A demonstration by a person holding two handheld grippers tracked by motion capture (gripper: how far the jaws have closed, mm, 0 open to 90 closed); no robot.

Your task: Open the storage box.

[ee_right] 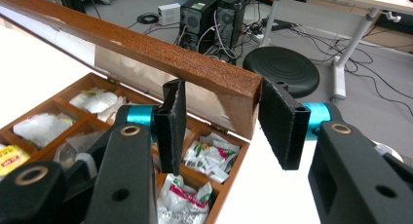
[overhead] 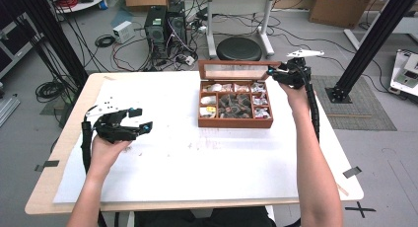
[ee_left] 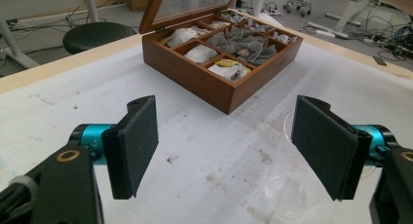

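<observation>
A brown wooden box (overhead: 235, 120) with several compartments of tea bags and wrapped packets sits at the back middle of the table. Its glass-paned lid (overhead: 231, 69) stands raised at the far side. My right gripper (overhead: 274, 72) is at the lid's right corner. In the right gripper view the lid's wooden frame (ee_right: 146, 51) runs between the two pads of that gripper (ee_right: 225, 95), which close on its end. My left gripper (overhead: 140, 119) hovers low over the white table cover at the left, and its jaws (ee_left: 226, 151) stand wide open with nothing between them, pointing at the box (ee_left: 195, 75).
A white sheet (overhead: 197, 158) covers most of the tabletop. Beyond the far edge are a black round stool (overhead: 239, 48), computer towers (overhead: 165, 24) and loose cables on the floor. A black frame post (overhead: 374, 39) rises at the right.
</observation>
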